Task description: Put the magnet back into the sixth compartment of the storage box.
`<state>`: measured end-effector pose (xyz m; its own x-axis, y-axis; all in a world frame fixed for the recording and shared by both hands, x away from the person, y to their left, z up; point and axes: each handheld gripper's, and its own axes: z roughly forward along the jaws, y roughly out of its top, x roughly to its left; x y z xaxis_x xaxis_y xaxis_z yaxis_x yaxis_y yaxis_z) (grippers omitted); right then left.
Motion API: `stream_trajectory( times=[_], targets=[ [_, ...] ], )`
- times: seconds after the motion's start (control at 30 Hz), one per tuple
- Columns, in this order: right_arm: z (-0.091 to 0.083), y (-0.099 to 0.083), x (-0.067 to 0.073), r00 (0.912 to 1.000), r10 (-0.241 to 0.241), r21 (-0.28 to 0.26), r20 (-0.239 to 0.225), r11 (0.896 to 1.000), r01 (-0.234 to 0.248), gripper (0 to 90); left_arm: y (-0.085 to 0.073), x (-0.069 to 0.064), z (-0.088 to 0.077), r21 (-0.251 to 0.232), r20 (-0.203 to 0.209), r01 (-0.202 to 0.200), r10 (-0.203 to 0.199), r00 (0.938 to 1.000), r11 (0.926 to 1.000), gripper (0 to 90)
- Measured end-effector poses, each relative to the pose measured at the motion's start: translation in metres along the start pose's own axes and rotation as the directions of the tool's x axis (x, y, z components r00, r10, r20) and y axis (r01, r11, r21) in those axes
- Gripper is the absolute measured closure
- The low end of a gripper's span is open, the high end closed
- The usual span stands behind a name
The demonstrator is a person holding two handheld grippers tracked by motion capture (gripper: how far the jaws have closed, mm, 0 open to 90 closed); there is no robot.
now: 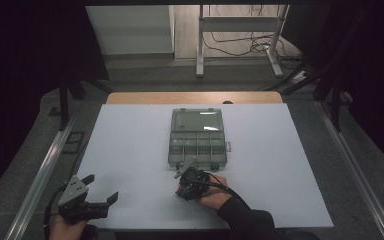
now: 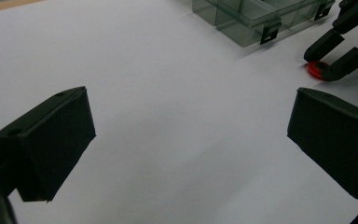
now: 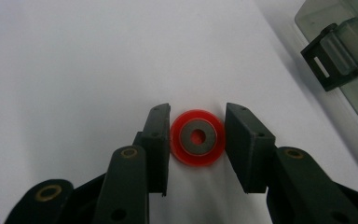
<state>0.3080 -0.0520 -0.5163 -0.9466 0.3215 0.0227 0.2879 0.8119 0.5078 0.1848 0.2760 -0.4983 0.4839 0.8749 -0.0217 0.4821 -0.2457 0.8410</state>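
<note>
A small red disc [image 3: 197, 137] with a grey ring at its centre lies flat on the white table [image 1: 130, 150], just in front of the box's near edge. My right gripper [image 3: 197, 140] is shut on it, one pad pressed against each side. From the left gripper view the same red disc [image 2: 314, 70] sits between the right gripper's [image 2: 319, 65] black fingertips. A hand holds my right gripper [image 1: 181, 189] at the table's near middle. My left gripper [image 1: 100, 189] rests at the near left corner, jaws wide open, with bare table between them.
A clear grey compartment box [image 1: 197, 145] sits mid-table with its lid raised at the back; its latches [image 3: 328, 63] face the right gripper. A wooden strip [image 1: 195, 97] edges the far side of the table. Metal rails run along both sides.
</note>
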Motion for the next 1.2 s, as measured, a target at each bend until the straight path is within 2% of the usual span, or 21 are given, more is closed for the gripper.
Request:
stream_trajectory(
  times=[0.6,1.2],
  targets=[
    [-0.007,0.000,-0.003,0.9999,0.009,-0.026,-0.013,1.000,-0.009,62.3,0.000,-0.001,0.000,0.004,0.000,-0.008,0.008,1.0000,1.0000,1.4],
    [-0.019,0.000,-0.008,0.9986,0.044,-0.062,-0.028,0.997,-0.046,62.3,0.000,-0.001,0.001,0.006,0.000,-0.011,0.011,0.9999,0.9999,1.4]
  ],
)
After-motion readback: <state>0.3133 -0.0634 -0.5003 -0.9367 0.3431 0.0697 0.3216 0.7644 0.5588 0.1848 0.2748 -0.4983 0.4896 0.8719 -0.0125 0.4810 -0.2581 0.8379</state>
